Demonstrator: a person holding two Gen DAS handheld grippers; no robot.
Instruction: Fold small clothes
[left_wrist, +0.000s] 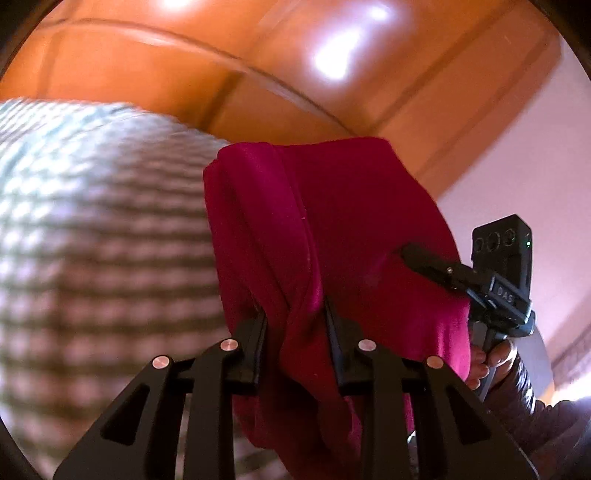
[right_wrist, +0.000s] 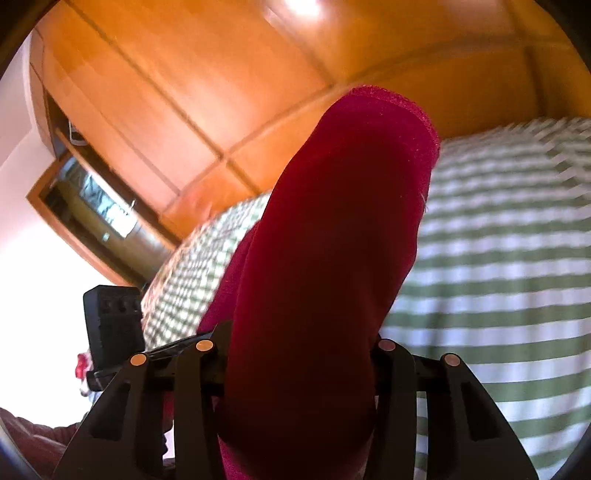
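Orange wooden wardrobe doors (right_wrist: 192, 92) loom behind a green-striped bed (right_wrist: 498, 280), both tongs (left_wrist: 295, 321) (right_wrist: 295, 343) clamped on one red garment (left_wrist: 332, 221) blocking most of the view.

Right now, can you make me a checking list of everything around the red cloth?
Surface: green-and-white striped cover.
Job's things: one magenta garment, bunched and lifted.
Clutter: nothing seen.
Grippers: left hand-held gripper pinches a garment fold; right hand-held gripper has the garment filling its jaws, and a hand holds it.
Cables: nothing seen.
Surroundings: glossy orange wooden panels, pale wall.
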